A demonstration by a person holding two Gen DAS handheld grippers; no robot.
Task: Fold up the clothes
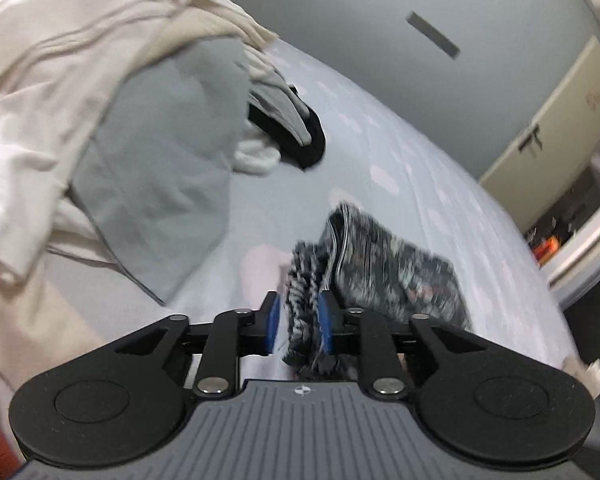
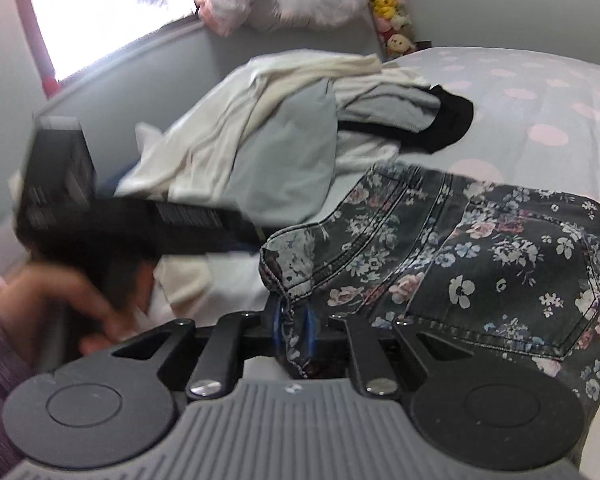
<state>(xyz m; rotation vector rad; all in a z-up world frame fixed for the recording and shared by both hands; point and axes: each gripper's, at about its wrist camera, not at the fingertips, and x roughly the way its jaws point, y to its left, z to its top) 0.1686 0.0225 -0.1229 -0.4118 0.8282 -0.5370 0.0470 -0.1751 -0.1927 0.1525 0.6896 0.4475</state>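
Dark flowered shorts (image 2: pixel 480 264) lie on the spotted bed (image 2: pixel 548 92), barely folded. My right tool (image 2: pixel 294 330) pinches their hem; my left tool (image 1: pixel 300 320) stands parted around a bunched edge, not pressing. The heap of clothes (image 2: pixel 260 120) beyond waits untouched.

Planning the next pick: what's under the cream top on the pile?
A grey garment sticks out beneath the cream top, with a black piece at the pile's edge. Anything deeper is covered.
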